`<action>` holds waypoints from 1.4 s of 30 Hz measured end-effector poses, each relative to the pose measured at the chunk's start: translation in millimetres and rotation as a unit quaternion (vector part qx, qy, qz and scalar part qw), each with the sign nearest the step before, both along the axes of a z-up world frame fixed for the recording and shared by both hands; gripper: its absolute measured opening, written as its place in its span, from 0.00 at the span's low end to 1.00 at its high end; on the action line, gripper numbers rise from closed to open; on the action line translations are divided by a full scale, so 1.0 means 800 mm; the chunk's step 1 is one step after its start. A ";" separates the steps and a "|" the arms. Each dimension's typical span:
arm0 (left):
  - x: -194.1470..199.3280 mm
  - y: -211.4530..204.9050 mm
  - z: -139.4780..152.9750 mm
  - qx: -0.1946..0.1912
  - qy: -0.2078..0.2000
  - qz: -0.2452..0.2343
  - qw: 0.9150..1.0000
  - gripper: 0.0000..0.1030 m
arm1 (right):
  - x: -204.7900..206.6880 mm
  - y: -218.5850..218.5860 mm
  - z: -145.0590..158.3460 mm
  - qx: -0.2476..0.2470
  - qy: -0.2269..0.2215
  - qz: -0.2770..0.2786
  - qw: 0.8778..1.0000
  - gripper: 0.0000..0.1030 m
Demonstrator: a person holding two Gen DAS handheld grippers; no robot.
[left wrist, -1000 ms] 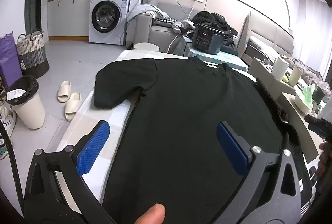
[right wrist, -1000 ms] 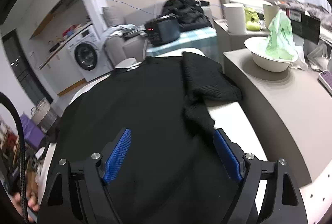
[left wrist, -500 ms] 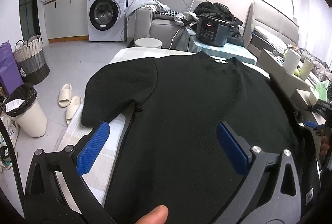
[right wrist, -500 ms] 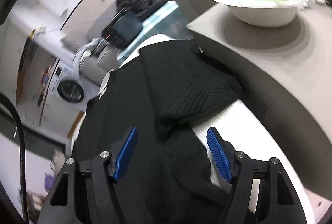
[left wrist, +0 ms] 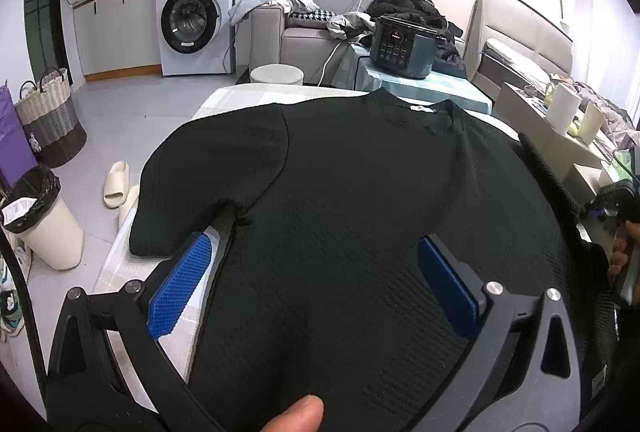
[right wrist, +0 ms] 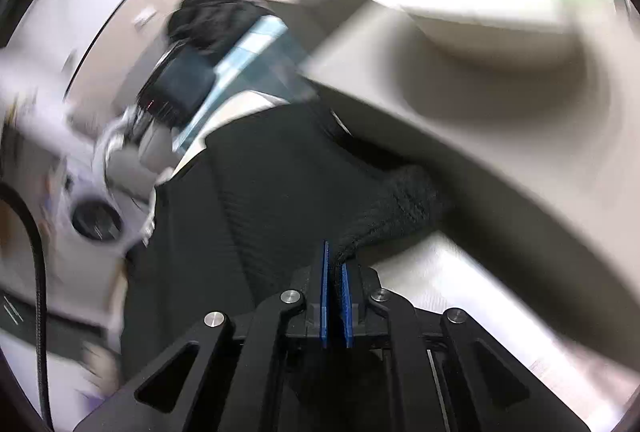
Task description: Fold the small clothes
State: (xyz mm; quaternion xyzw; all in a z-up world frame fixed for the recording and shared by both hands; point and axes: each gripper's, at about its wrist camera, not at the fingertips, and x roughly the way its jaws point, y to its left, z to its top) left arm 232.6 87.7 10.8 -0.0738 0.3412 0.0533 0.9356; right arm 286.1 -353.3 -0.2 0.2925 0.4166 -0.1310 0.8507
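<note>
Black T-shirt (left wrist: 360, 200) lies flat on the bench (left wrist: 188, 316), collar toward the cooker (left wrist: 402, 46). Left tongs (left wrist: 316, 288) gape wide over the shirt's lower half, holding nothing. Right tongs (right wrist: 335, 296) are clamped on the shirt's right sleeve, cloth bunched btwn the blue pads (right wrist: 324, 292); right view blurred.

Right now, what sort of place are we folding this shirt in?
Most likely a small home, an open living room with a laundry corner. A washing machine stands under a counter, a grey sofa is draped with clothes, and slippers lie on the floor beside the table where the black shirt is spread.
</note>
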 end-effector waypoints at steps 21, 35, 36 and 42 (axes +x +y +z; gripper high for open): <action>0.045 -0.054 -0.018 -0.065 0.031 -0.050 0.996 0.99 | -0.035 0.110 0.048 -0.122 -0.059 0.366 0.921 0.35; 0.155 -0.212 -0.072 -0.164 0.104 -0.195 0.961 0.43 | -0.040 0.081 0.005 -0.112 0.001 0.320 0.941 0.35; 0.159 -0.221 -0.074 -0.162 0.105 -0.195 0.961 0.39 | -0.040 0.080 0.002 -0.110 0.001 0.321 0.941 0.35; 0.162 -0.253 -0.082 -0.124 0.108 -0.207 0.964 0.25 | -0.032 0.102 -0.010 -0.169 0.017 0.342 0.924 0.22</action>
